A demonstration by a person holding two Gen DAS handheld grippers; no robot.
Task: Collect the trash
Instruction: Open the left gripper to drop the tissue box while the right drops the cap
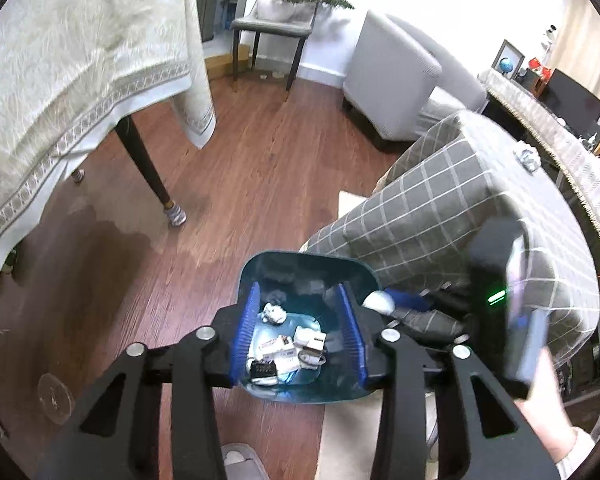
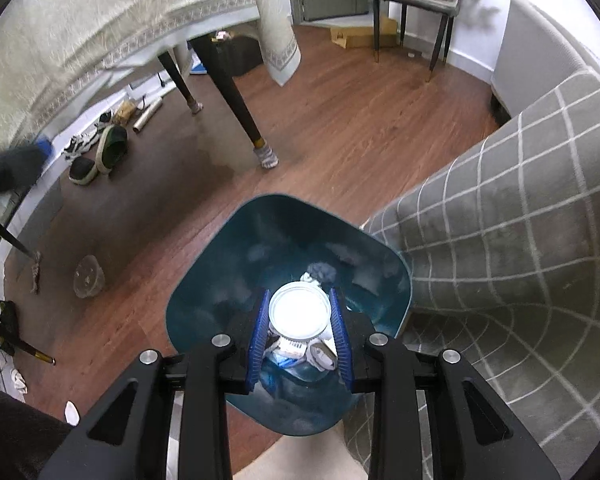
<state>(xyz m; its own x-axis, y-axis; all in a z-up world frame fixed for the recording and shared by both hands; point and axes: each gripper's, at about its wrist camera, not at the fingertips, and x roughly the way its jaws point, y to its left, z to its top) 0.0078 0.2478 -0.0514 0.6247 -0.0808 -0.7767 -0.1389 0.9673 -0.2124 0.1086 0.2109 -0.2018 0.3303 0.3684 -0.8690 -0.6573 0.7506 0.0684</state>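
Right gripper (image 2: 300,334): fingers pinching a white cup (image 2: 299,311) directly over the teal bin (image 2: 204,292) for dropping; left gripper (image 1: 299,332) spread, empty.

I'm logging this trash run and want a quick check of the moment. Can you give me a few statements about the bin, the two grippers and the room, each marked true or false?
1. The right gripper holds a round white cup between its fingers. True.
2. That white cup is over the teal trash bin. True.
3. The trash bin is empty. False: crumpled paper and small packages lie at its bottom.
4. The left gripper is closed on a piece of trash. False: its fingers stand apart over the bin with nothing between them.
5. The bin stands on a wooden floor beside a grey checked sofa. True.
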